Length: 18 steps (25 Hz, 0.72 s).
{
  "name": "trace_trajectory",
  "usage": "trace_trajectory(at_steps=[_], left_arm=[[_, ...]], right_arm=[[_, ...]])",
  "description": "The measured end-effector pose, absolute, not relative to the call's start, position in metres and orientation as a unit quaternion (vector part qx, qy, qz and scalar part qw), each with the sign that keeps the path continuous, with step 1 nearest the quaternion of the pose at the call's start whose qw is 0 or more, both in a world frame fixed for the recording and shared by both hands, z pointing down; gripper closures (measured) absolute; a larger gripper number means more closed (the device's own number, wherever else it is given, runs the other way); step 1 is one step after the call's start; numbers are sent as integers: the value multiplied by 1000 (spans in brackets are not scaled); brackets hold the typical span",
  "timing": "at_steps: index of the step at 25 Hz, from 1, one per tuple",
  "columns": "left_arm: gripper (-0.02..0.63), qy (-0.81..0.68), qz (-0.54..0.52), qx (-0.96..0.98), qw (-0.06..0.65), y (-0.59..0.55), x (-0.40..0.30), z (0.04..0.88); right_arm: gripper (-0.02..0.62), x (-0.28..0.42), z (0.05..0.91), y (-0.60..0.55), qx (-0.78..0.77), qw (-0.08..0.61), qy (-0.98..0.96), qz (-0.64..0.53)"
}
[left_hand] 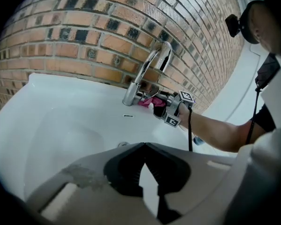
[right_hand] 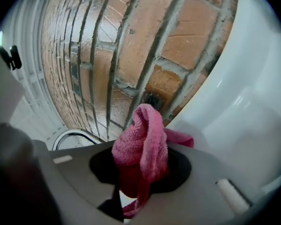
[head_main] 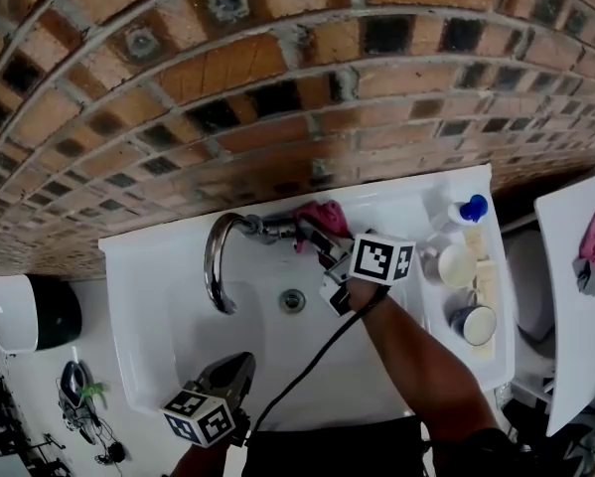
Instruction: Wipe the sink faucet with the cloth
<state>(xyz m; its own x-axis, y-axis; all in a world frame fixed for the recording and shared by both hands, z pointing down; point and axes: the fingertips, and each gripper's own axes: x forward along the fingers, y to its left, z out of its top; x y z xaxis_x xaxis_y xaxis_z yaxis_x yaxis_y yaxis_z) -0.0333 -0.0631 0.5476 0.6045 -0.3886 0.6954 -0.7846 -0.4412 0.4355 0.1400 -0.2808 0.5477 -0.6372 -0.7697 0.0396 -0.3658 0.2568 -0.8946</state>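
Note:
A chrome curved faucet (head_main: 216,258) rises at the back of the white sink (head_main: 158,306). My right gripper (head_main: 309,231) is shut on a pink cloth (head_main: 323,216) and holds it against the faucet's base, close to the brick wall. In the right gripper view the cloth (right_hand: 142,146) bunches up between the jaws, with the faucet's arc (right_hand: 74,136) to the left. My left gripper (head_main: 239,366) hovers over the sink's front edge, shut and holding nothing. From the left gripper view I see the faucet (left_hand: 149,71), the cloth (left_hand: 146,101) and the right gripper (left_hand: 164,108) beyond the basin.
The drain (head_main: 292,300) sits mid-basin. On the sink's right ledge stand a blue-capped bottle (head_main: 465,210) and two cups (head_main: 458,264). A white and dark bin (head_main: 29,313) is at the left. Another pink cloth (head_main: 593,244) lies on a white surface at the right.

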Motion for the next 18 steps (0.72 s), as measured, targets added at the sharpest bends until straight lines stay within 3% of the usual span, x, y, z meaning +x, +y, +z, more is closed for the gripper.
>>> trace_trajectory(at_steps=[13,18], left_arm=[[600,-327,246,827,385,-55,-29,550],[600,-316,242,834,381,-51,-30,546]], right_arm=[[476,133,509,-249,-317,293,750,-501],[476,134,497,-238,-334,277,768,-471]])
